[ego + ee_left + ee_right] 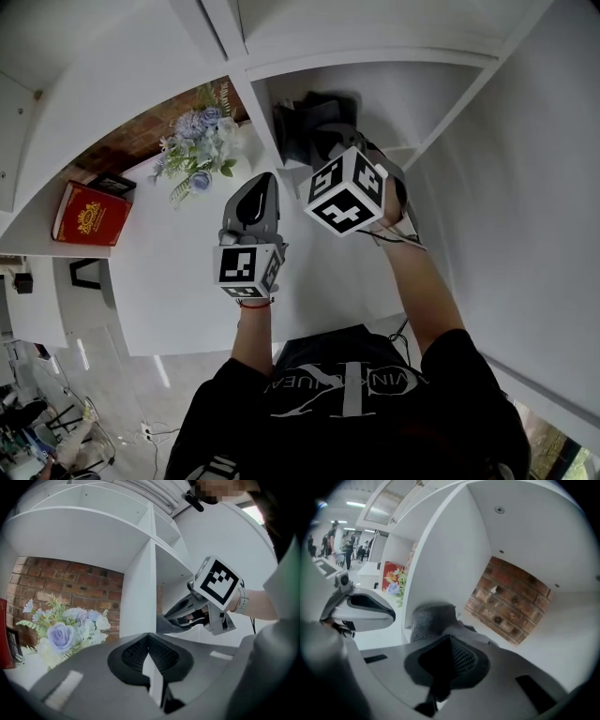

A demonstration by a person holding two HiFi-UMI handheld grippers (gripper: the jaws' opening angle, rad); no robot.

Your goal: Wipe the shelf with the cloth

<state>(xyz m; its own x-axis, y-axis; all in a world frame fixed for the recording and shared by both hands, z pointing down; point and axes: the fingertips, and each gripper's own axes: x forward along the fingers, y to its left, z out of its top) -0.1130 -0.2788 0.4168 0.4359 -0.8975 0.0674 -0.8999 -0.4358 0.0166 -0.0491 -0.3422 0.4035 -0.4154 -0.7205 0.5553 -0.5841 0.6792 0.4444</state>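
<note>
1. Cloth (314, 120): dark grey with a coarse, knobbly weave. It is bunched into a thick wad with deep folds, and none of it is spread flat.
2. Place: it is inside the shelf (427, 112), in the compartment just right of the white divider (261, 117). It sits at that compartment's near left corner, up against the foot of the divider. The brick back wall (511, 599) is well behind it.
3. Right claw (449, 640): clenched on the cloth. The jaws are together, with a dark fold pinched in the slot between them. The bulk of the wad stands up just beyond the tips, on the divider side.
4. Head view: the right claw slants down into the compartment, with its marker cube over the front edge. The cloth bulges out past the claw, further in and toward the divider.
5. Left gripper view: the cloth shows as a grey tongue under the right claw's tips, low at the divider's front edge. Whether it lies flat on the board cannot be told from here.
6. Left claw (149, 637): clenched, with the tips meeting and nothing between them. It is held level over the counter (169, 272), in front of the divider and beside the right claw. It is clear of the cloth.
7. Counter: flowers (195, 155), pale blue and white, stand at the back edge near the divider. A red box (89, 214) sits toward the far left edge, well apart from both claws.
</note>
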